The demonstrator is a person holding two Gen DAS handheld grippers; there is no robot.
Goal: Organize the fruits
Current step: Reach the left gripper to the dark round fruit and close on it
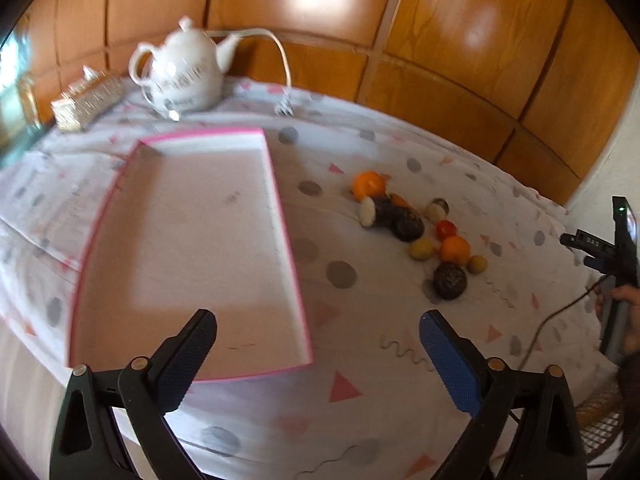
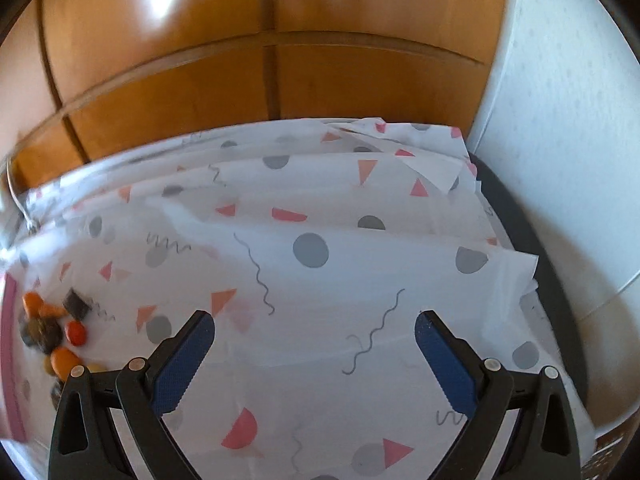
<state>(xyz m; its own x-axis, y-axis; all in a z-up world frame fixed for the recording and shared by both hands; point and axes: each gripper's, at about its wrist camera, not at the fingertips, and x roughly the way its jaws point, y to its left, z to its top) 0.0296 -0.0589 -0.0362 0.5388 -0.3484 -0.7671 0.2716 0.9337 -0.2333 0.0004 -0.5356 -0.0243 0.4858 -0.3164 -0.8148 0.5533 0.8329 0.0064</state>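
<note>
A pile of small fruits lies on the patterned tablecloth: an orange [image 1: 369,184], a second orange [image 1: 455,249], a red tomato [image 1: 445,229], dark avocados [image 1: 450,280], and pale yellow-green fruits [image 1: 421,249]. An empty pink-rimmed box [image 1: 192,240] lies to their left. My left gripper [image 1: 318,344] is open and empty, above the box's near right corner. My right gripper [image 2: 314,344] is open and empty over bare cloth; the fruits [image 2: 56,336] sit at its far left. The right gripper also shows at the left wrist view's right edge [image 1: 612,248].
A white teapot [image 1: 184,72] and a gold tissue box [image 1: 86,98] stand at the back left, with a white power cord [image 1: 285,80] beside them. Wooden panels [image 1: 400,40] back the table. The table edge and a white wall [image 2: 568,160] are on the right.
</note>
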